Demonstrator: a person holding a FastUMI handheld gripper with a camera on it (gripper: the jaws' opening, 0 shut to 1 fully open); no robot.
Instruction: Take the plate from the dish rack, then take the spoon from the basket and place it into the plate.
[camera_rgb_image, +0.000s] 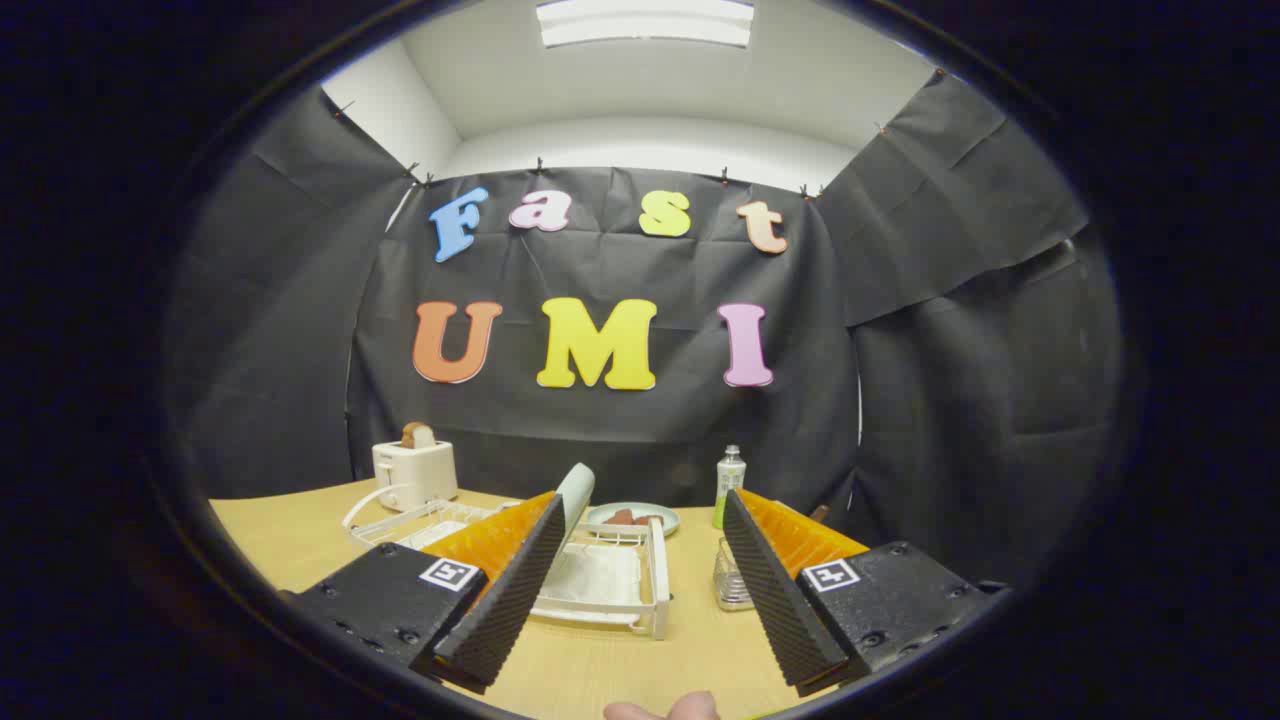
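Two fingers spread wide, nothing between them, touching nothing; gripper (640, 590) hovers above the near part of the table (290, 540). Fingertips of a hand (662, 709) peek in at the near edge, below the gap.

Just ahead, in the gap between the fingers: white dish rack (610, 585), lying flat on the table. Plate (574, 497) stands tilted on edge at the rack's left-far side, right at the tip of the left finger; whether it touches that finger, can't tell. Rest of the rack looks bare, pale tray floor showing.

Right of the rack, tucked against the inside of the right finger: small wire basket (731, 580). Contents mostly hidden by the finger; can't make out the spoon.

Beyond the rack: a second, flat dish (633, 518) with a few reddish-brown pieces in it. Right of that, a slim bottle (730, 485), upright. Far left: white toaster (414, 470) with a slice sticking out of the top, just behind the rack's wire handle.

Room: open tabletop near, between rack and fingers, and on the left in front of the toaster. Table's far edge runs along the black cloth wall, close behind the toaster, dish and bottle.
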